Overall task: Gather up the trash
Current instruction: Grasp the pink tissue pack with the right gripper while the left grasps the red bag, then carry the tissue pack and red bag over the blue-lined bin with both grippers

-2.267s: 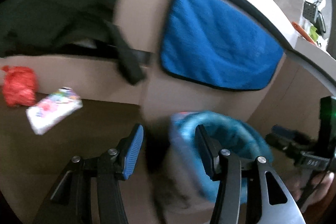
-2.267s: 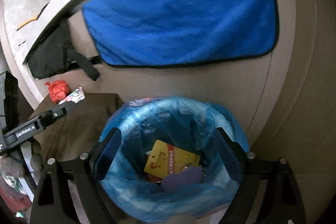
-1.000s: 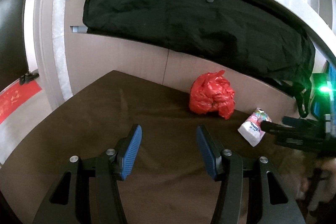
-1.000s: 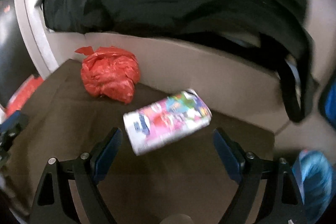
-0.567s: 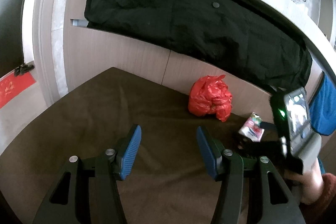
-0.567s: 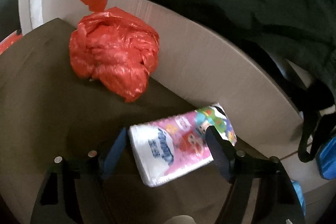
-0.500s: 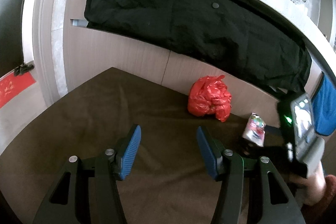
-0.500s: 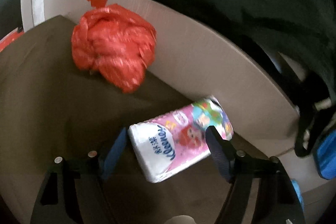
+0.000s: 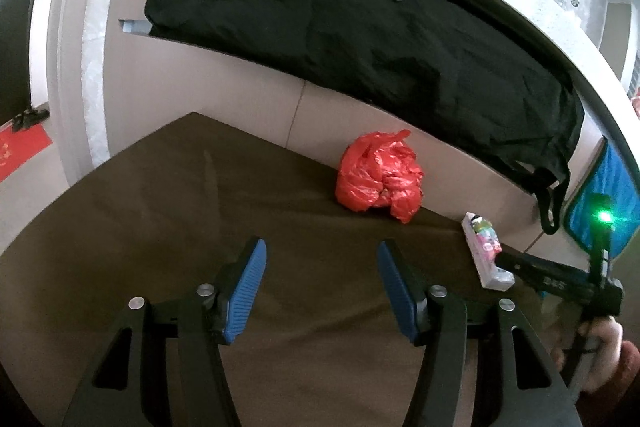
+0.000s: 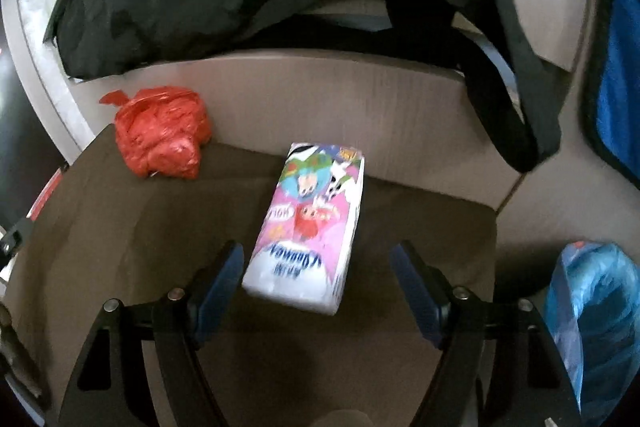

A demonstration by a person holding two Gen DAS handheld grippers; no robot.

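A pink printed tissue pack (image 10: 312, 223) lies on the brown table (image 10: 120, 227), lengthwise between the fingers of my right gripper (image 10: 318, 253). Its jaws are opening: the left pad is close to the pack's near corner and the right pad stands well off it. A crumpled red plastic bag (image 10: 160, 139) sits against the wall panel at the back left. In the left wrist view my left gripper (image 9: 320, 251) hovers open over bare table with nothing between its fingers. The red bag (image 9: 378, 179) is beyond it and the tissue pack (image 9: 484, 251) is to its right.
A bin with a blue liner (image 10: 592, 307) stands off the table's right edge. A black bag (image 9: 360, 27) with hanging straps drapes from the counter above the table. A blue towel (image 10: 616, 67) hangs further right. A hand (image 9: 604, 343) holds the right tool at the lower right.
My right gripper has swung round and dropped a little, so the tissue pack now lies lengthwise between its fingers instead of across them. The left gripper has kept its place.
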